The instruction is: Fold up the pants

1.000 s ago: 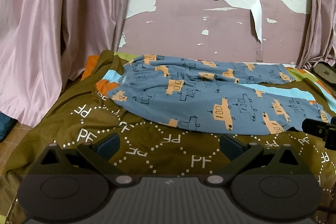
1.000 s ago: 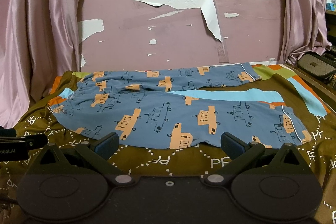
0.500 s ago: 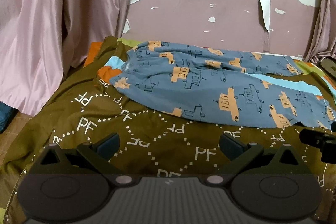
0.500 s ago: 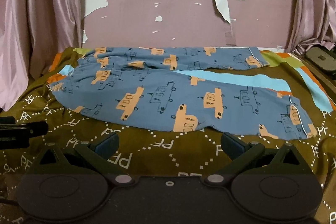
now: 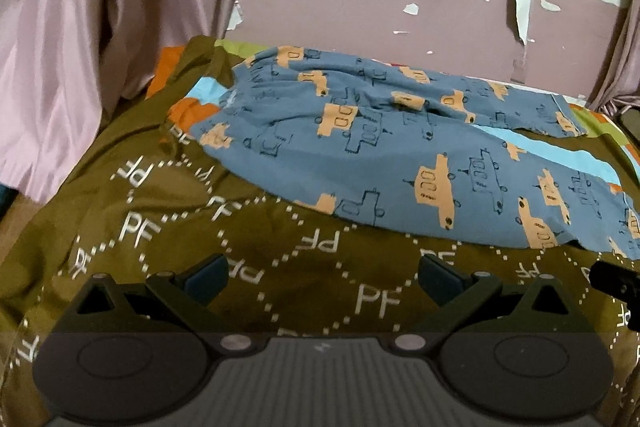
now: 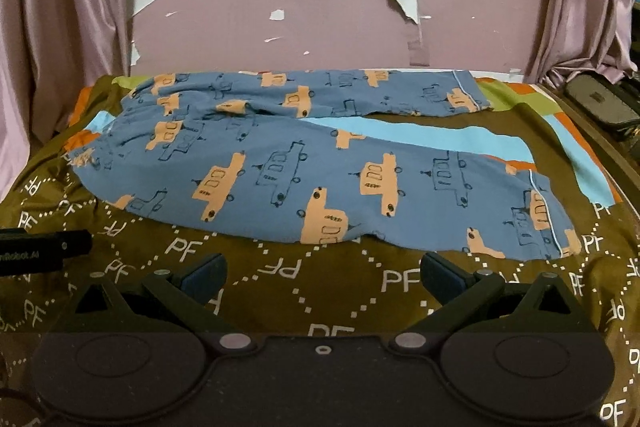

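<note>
The pants (image 6: 304,163), blue with orange vehicle prints, lie spread flat on the bed's brown cover (image 6: 280,271), which carries white "PF" letters in dotted diamonds. Their waist end sits toward the left of the cover, and the two legs run rightward, parted by a light-blue stripe (image 6: 432,139) of the bedding. Behind the pants stands a mauve wall (image 6: 320,11) with peeling paint exposing white patches. Pink curtains (image 5: 92,7) hang at either side of the pants. My left gripper (image 5: 322,277) hovers over bare cover just short of the pants' near edge, released, fingers apart, grasping nothing. My right gripper (image 6: 322,275) is likewise released near that same edge, not touching the pants.
</note>
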Tool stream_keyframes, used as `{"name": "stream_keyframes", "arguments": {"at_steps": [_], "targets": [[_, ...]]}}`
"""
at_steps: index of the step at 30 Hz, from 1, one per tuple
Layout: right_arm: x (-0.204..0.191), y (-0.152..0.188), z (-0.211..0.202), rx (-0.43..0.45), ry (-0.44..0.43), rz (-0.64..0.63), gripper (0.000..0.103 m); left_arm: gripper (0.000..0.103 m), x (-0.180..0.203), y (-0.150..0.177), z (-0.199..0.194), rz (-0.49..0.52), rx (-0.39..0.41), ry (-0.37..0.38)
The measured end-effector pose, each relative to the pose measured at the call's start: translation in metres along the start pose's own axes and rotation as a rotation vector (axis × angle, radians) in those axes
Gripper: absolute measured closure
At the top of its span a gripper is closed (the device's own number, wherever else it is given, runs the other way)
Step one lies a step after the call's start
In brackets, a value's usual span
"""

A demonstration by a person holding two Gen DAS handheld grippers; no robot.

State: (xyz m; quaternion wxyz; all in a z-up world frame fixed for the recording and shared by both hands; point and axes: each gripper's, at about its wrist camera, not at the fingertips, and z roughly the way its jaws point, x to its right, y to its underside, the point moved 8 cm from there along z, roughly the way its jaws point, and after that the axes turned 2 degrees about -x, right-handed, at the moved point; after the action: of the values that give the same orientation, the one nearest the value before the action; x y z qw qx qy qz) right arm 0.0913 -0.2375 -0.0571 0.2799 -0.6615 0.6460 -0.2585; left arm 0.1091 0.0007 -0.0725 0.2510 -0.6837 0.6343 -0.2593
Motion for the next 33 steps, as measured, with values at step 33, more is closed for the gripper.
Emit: {"name": "stream_keyframes", "arguments": {"at_steps": [33], "targets": [[-0.02,-0.158,0.074,0.132,-0.068,-0.366,0.001,0.0,0.018,-0.163,0.009,0.177,-0.205,-0.176]]}}
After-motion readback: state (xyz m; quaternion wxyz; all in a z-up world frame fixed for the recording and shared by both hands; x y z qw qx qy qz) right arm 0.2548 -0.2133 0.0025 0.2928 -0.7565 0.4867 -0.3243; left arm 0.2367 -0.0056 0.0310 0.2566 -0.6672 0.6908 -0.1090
